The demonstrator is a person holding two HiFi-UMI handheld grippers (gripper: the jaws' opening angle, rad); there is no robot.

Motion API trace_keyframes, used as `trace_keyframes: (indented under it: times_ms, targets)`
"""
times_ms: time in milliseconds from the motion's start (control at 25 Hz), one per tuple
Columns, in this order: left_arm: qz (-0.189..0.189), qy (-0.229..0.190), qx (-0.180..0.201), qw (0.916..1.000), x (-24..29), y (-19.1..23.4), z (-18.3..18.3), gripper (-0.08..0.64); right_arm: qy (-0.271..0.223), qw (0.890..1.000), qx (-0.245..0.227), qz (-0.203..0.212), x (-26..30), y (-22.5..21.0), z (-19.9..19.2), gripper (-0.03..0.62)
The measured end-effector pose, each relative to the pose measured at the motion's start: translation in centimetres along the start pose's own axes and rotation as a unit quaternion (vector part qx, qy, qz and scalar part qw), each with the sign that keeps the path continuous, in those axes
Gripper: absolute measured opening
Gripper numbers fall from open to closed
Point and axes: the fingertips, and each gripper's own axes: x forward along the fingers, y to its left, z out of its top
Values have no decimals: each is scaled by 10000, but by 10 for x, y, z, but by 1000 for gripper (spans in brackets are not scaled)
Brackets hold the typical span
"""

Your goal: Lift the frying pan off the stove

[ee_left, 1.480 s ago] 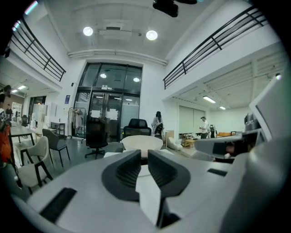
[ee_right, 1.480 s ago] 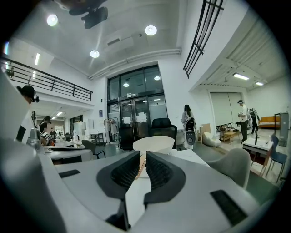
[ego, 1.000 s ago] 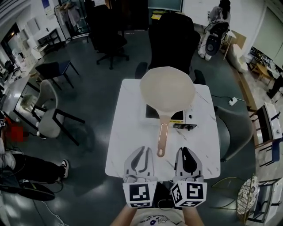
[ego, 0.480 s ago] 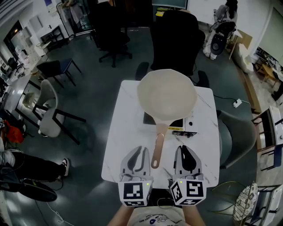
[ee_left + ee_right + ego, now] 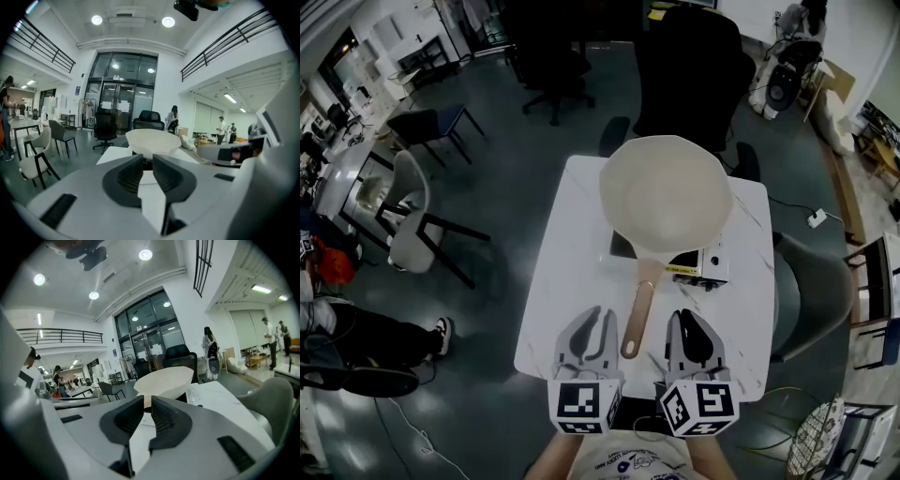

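Hovering over the white marble bench (image 5: pixel 567 281), the left tool (image 5: pixel 598 314) has its jaws pinched together, empty. Only the head view shows the tan handle (image 5: pixel 637 314) lying between the tools. The cream frying pan (image 5: pixel 666 192) sits on the black stove (image 5: pixel 701 266), whose yellow label is unreadable. The right tool (image 5: pixel 689 317) is likewise closed, empty.

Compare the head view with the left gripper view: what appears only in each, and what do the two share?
Only the head view: the pan's handle, the marker cubes on both grippers, and the floor all round the table.
Only the left gripper view: ceiling lights, tall glass doors and balcony railings.
Both: the frying pan, the white table, the left gripper and a black office chair behind the pan.
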Motion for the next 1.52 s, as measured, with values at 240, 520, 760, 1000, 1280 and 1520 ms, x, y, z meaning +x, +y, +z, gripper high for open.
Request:
trace_keyframes:
  times_ms: [240, 520, 760, 1000, 1280, 1520]
  targets:
    - [-45, 138, -11, 9999, 5, 5, -7, 57, 421, 9960, 712, 340, 7, 12, -24, 51]
    - [-316, 255, 33, 9992, 15, 9, -7, 57, 595, 9836, 1596, 585, 9, 21, -28, 52]
    - [-579, 420, 94, 9974, 21, 12, -12, 57, 840, 9680, 2205, 859, 9, 28, -41, 87]
    - [-683, 550, 24, 9961, 25, 19, -20, 57, 972, 9518, 2754, 938, 12, 32, -51, 127]
    - [-831, 638, -77, 9945, 33, 21, -24, 57, 1066, 9206, 3557, 1208, 18, 42, -55, 149]
    - [-938, 620, -98, 9936, 44, 22, -18, 57, 1217, 9013, 3935, 1344, 22, 50, -62, 149]
